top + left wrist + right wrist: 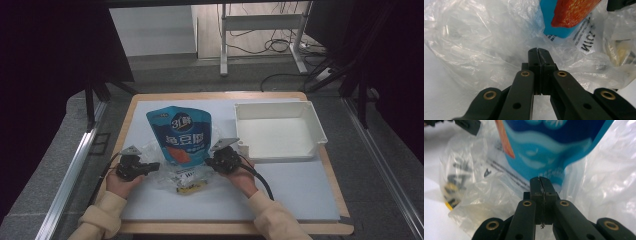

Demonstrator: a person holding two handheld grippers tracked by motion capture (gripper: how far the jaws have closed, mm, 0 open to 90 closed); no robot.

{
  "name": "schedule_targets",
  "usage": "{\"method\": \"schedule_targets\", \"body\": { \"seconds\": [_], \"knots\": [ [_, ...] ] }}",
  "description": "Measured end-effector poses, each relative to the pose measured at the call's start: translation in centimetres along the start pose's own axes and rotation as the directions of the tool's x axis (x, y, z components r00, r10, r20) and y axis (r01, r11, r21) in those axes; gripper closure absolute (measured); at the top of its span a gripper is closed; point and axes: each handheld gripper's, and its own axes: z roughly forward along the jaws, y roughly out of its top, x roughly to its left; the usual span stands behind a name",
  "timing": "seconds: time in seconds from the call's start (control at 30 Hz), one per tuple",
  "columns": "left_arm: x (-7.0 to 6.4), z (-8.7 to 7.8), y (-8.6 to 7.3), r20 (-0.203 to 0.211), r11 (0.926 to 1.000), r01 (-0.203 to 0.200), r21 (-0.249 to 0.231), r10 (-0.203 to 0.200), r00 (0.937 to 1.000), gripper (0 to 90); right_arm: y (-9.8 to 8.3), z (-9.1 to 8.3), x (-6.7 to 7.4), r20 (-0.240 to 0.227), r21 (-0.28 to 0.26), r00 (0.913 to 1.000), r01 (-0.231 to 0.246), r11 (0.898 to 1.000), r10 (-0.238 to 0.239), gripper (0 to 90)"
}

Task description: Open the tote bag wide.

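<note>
While both grippers pinch the clear plastic bag, left gripper and right gripper fingers clamped on its sides near the desk's front edge, the blue pouch sits half-inside, probably getting bagged.

Pouch on plastic bag at table centre, tray to its right, one gripper at each side of the bag.

A crinkled, glossy clear plastic bag holds a shiny blue pouch beside a matt white plastic tray.
</note>
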Motion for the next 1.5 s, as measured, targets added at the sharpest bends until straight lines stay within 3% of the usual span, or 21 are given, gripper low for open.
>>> {"method": "schedule_targets", "body": {
  "seconds": [0.27, 0.6, 0.77, 0.93, 1.03, 1.07, 1.1, 1.2, 1.3, 1.5],
  "knots": [
    [0.5, 0.5, -0.4, -0.005, 0.9996, 0.021, 0.021, -0.021, 0.9998, 90.0, -2.6, -0.5, 0.1, 0.012, 0.077, 0.9999, -0.011, 0.997, 0.010, 89.4],
    [0.7, 0.7, -0.5, -0.007, 0.9990, 0.028, 0.034, -0.028, 0.9996, 90.0, -4.4, -2.4, 0.2, 0.030, 0.064, 0.9990, -0.036, 0.997, 0.034, 89.3],
    [0.7, 0.8, -0.5, -0.002, 0.9989, 0.032, 0.036, -0.032, 0.9995, 90.0, -2.8, -3.4, 0.5, 0.074, -0.050, 0.9966, -0.033, 0.998, 0.037, 89.3],
    [0.7, 0.7, -0.5, -0.004, 0.9989, 0.027, 0.040, -0.027, 0.9996, 90.0, -0.5, -3.0, 0.1, 0.160, -0.135, 0.9846, -0.049, 0.990, 0.071, 89.3],
    [0.7, 0.7, -0.6, -0.005, 0.9988, 0.027, 0.041, -0.027, 0.9996, 90.0, -0.4, -2.2, -0.2, 0.244, -0.117, 0.9668, -0.048, 0.992, 0.075, 89.3],
    [0.7, 0.7, -0.6, -0.004, 0.9988, 0.028, 0.040, -0.028, 0.9996, 90.0, -0.7, -1.7, -0.4, 0.285, -0.096, 0.9552, -0.055, 0.994, 0.080, 89.3],
    [0.7, 0.7, -0.6, -0.005, 0.9988, 0.027, 0.040, -0.027, 0.9996, 90.0, -0.7, -1.7, -0.4, 0.285, -0.096, 0.9552, -0.055, 0.994, 0.080, 89.3],
    [0.6, 0.7, -0.6, -0.004, 0.9989, 0.025, 0.040, -0.024, 0.9997, 90.0, -1.6, -0.8, -0.7, 0.329, -0.052, 0.9407, -0.071, 0.996, 0.084, 89.3],
    [0.6, 0.7, -0.6, -0.004, 0.9990, 0.024, 0.039, -0.024, 0.9997, 90.0, -2.3, -0.1, -0.9, 0.344, -0.013, 0.9356, -0.078, 0.997, 0.078, 89.3],
    [0.6, 0.7, -0.7, -0.002, 0.9990, 0.024, 0.039, -0.024, 0.9997, 89.9, -2.5, 0.2, -1.1, 0.336, 0.005, 0.9387, -0.084, 0.996, 0.077, 89.4]
  ]
}}
